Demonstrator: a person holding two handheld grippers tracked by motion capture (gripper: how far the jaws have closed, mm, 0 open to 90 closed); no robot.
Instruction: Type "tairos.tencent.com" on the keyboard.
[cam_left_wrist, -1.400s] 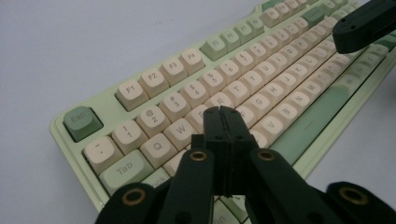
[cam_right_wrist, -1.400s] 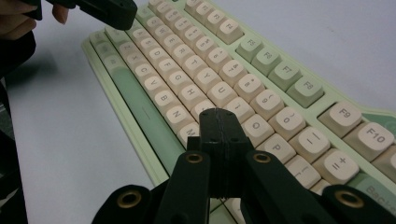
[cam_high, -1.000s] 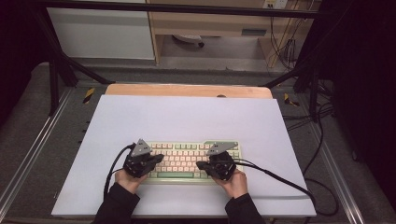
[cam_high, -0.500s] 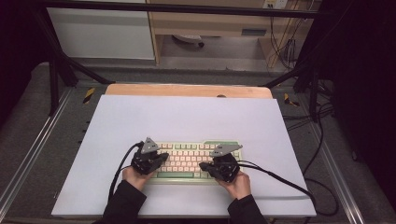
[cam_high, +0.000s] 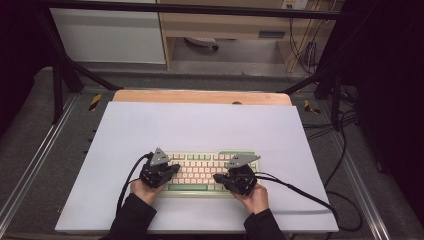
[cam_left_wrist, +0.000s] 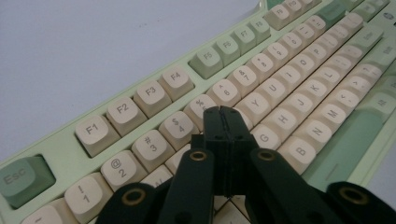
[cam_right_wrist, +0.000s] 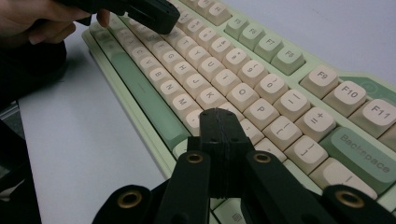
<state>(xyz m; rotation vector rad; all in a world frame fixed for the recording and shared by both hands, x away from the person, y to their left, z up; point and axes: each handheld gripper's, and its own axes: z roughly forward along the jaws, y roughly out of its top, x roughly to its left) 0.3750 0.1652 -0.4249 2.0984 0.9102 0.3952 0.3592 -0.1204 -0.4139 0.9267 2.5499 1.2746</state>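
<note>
pale green keyboard (cam_high: 205, 172) with cream keys; both grippers' fingers closed, holding nothing.

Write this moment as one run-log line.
work: typing on keyboard | left gripper: shut, over keys near 5 | right gripper: shut, over keys near P | surface: white table

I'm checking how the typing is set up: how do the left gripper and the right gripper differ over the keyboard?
The left gripper hangs over the keyboard's left half, its tip near the 5 and T keys; the right gripper hangs over the right half, near L and P. In the high view the left one's grey plate lies nearer the function row than the right one's. Both have shut jaws and hold nothing.
</note>
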